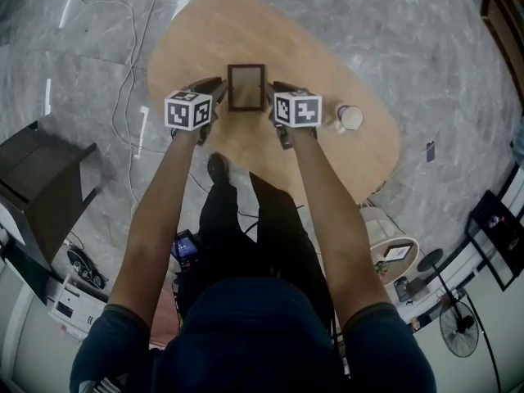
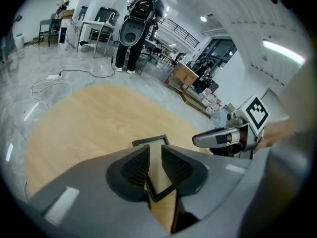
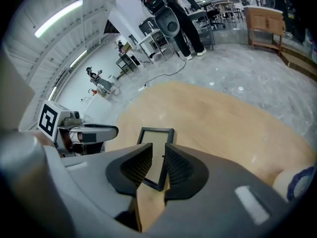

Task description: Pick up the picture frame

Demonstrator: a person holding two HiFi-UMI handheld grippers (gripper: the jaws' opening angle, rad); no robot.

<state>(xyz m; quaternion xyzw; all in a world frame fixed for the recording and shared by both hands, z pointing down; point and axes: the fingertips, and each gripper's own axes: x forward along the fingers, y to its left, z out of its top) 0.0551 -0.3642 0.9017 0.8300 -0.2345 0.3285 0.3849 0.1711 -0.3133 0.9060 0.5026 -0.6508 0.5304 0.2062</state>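
You had the picture frame (image 1: pixel 246 87) near the middle of the wooden table (image 1: pixel 237 23), dead ahead at 12 o'clock, with a gripper on each flank. Your left gripper (image 2: pixel 154 155) was drawn narrow on the frame's left rail at 9 o'clock. Your right gripper (image 3: pixel 159 157) was just as narrow on the right rail at 3 o'clock. Each rail ran through the slot between the pads, and I judged both bites to be thin.

To lift well, you needed to raise both hands together and level. One side leading would likely have twisted the frame out of the other pinch.

A white cup (image 1: pixel 350 118) stood on the table at 3 o'clock, just beyond your right gripper. It was the one thing an outward swing could have knocked. A cable (image 1: pixel 131 64) trailed on the floor at 10 o'clock, and a person (image 2: pixel 128 43) stood past the far edge at 12. Both were well clear.
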